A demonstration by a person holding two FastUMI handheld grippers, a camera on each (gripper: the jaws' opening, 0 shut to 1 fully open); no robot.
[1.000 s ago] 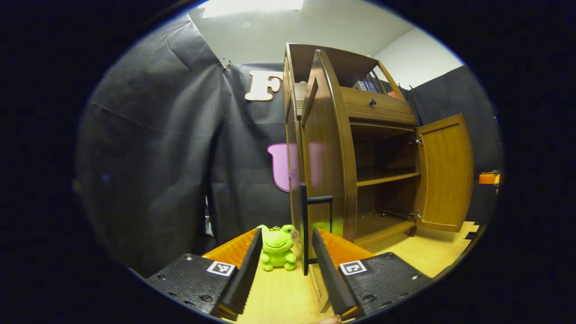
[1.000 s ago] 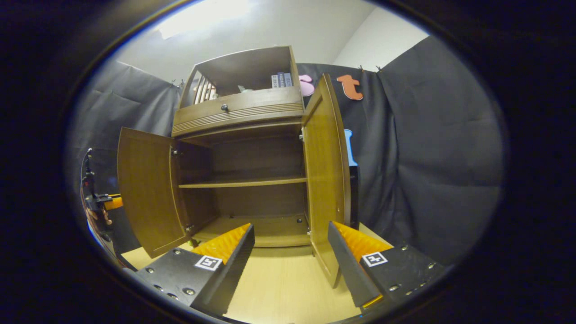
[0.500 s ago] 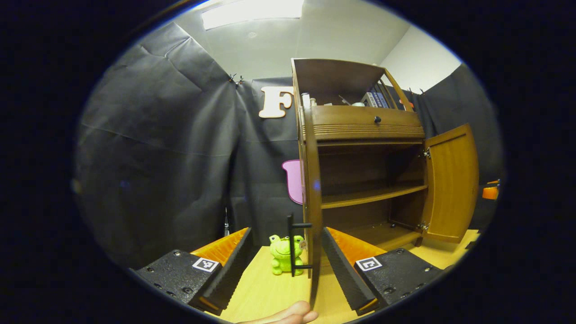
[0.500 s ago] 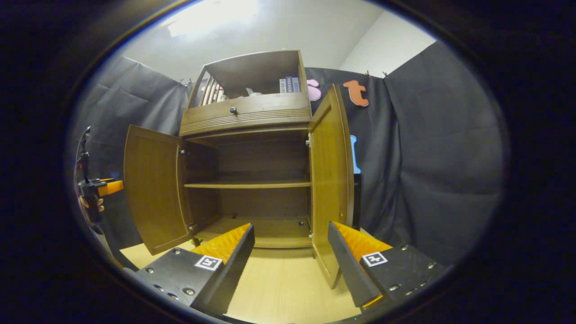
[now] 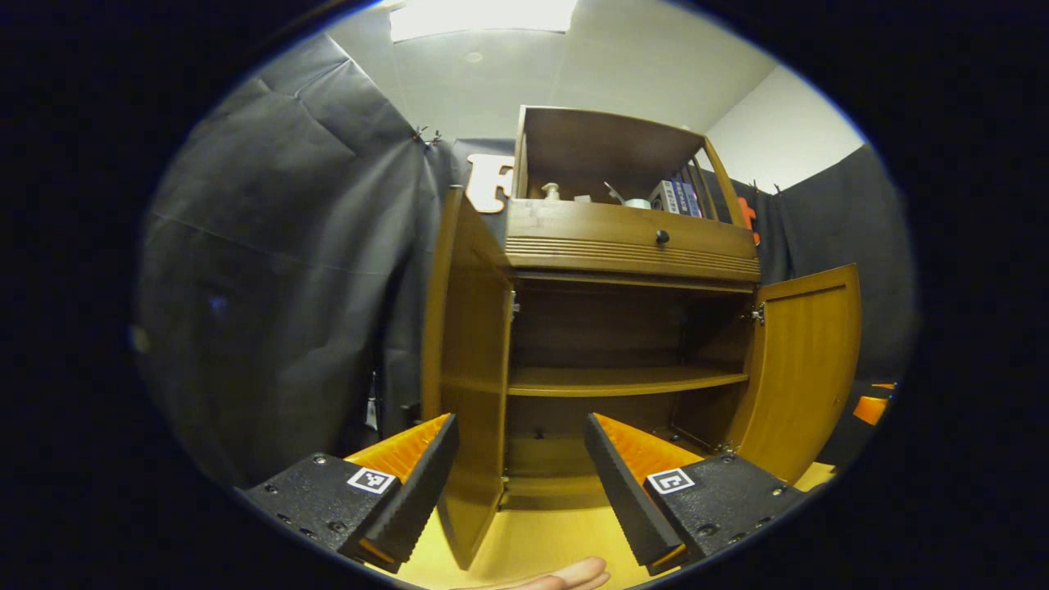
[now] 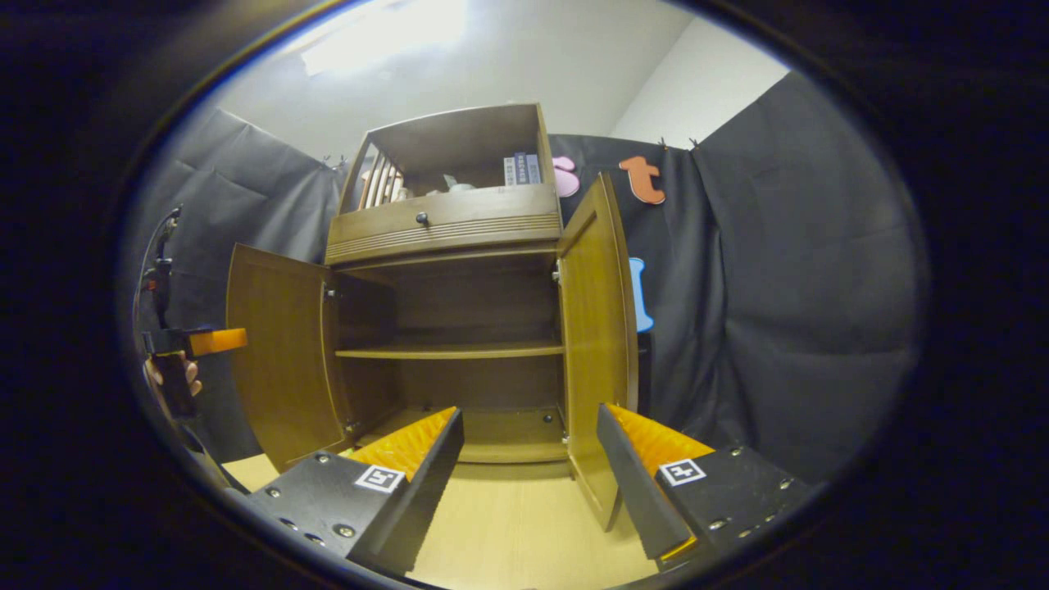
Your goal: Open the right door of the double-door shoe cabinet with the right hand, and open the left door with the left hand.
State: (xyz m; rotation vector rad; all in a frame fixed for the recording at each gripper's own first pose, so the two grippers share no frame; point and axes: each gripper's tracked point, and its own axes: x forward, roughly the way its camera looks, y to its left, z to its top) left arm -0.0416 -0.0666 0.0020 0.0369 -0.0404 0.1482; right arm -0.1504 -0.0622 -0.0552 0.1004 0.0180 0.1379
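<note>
The wooden shoe cabinet (image 5: 631, 246) stands with both doors swung out. In the left gripper view the left door (image 5: 471, 369) rises just behind my left gripper (image 5: 520, 492), which is open and holds nothing. The right door (image 5: 807, 369) hangs open at the far side. In the right gripper view the right door (image 6: 594, 344) stands edge-on beyond my right gripper (image 6: 529, 483), open and apart from it. The left door (image 6: 279, 352) is open too, and the left gripper (image 6: 215, 341) shows beside it, held in a hand (image 6: 168, 385).
An inner shelf (image 5: 623, 378) splits the bare cabinet interior. Above it is a drawer with a dark knob (image 5: 660, 238), and books (image 6: 520, 170) and small items on the top shelf. A light wooden floor (image 6: 508, 524) lies in front. Black cloth walls surround the booth.
The left gripper has come off the left door's handle and swung right to face the cabinet's inside; the green frog toy has gone out of sight. The right gripper has hardly moved.
</note>
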